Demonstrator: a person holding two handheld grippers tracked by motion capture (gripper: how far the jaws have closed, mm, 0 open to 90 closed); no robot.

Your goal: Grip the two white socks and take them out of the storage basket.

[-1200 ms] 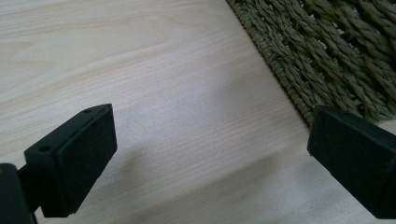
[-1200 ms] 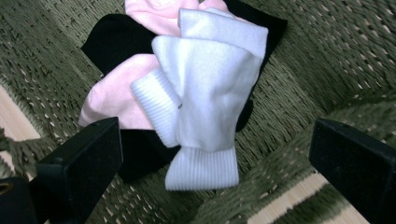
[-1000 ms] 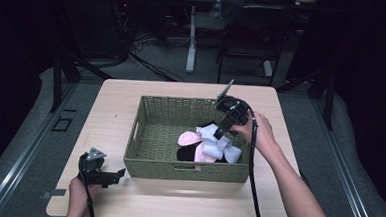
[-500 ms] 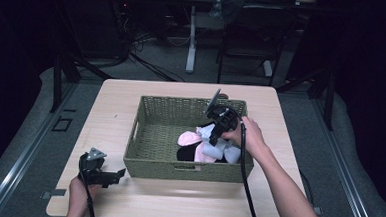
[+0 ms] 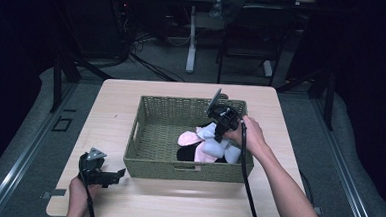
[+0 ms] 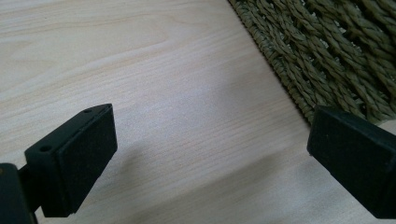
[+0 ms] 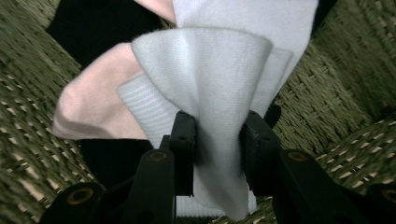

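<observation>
Your right gripper (image 7: 217, 140) reaches into the woven basket (image 5: 149, 134) that sits in the middle of the table (image 5: 111, 104), and its jaws are pinched together on a fold of a white sock (image 7: 219, 74). That sock lies in the basket's near right corner, on top of a pink sock (image 7: 93, 102) and a black piece of cloth (image 7: 102, 23), all bunched together against the basket's floor. Your right hand (image 5: 247, 134) hangs over the basket's right wall. Your left gripper (image 6: 210, 154) rests on the table just outside the basket's near left corner, its jaws spread wide with nothing between them but bare wood, the basket's woven side near the right jaw.
</observation>
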